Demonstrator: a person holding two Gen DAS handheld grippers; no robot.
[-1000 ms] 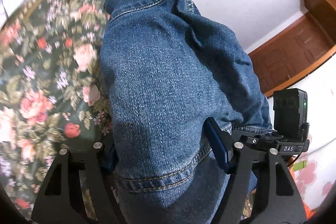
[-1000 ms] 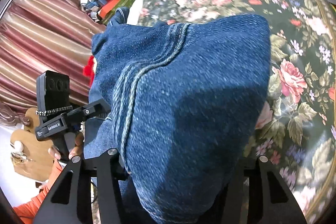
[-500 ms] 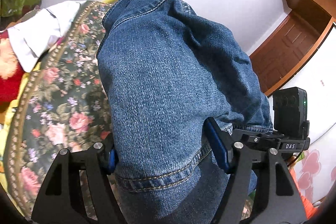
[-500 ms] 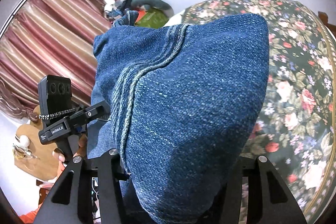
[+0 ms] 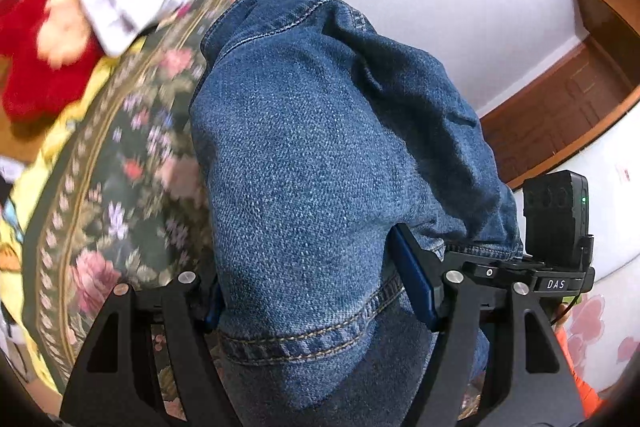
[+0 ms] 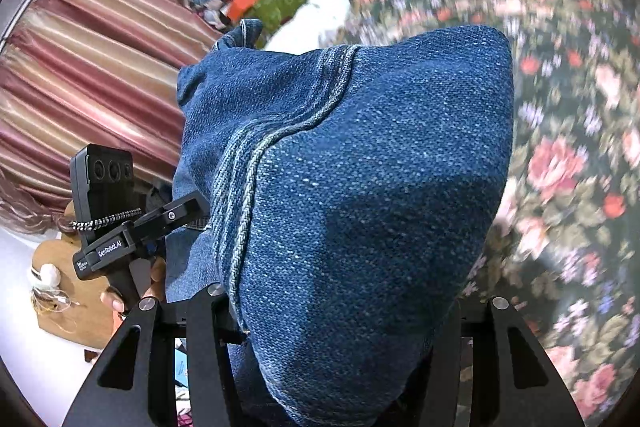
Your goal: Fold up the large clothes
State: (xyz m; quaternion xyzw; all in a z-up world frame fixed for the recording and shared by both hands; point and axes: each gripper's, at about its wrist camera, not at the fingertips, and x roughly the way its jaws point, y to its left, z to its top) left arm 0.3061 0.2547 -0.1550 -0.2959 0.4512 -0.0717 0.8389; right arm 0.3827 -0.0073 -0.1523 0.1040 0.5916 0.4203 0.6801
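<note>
Denim jacket [image 5: 312,163], coarse blue twill, bunched, clamped by left gripper [image 5: 316,295] and right gripper [image 6: 340,311]

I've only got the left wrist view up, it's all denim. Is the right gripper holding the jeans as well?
Observer: Yes, the right gripper is clamped on a thick fold of the denim jeans.
Operator: What's beside it?
Observer: Striped pink curtains, on the left of the right wrist view.
Operator: Can you see my other hand?
Observer: Yes, fingers of your hand grip the left gripper's handle there.
</note>
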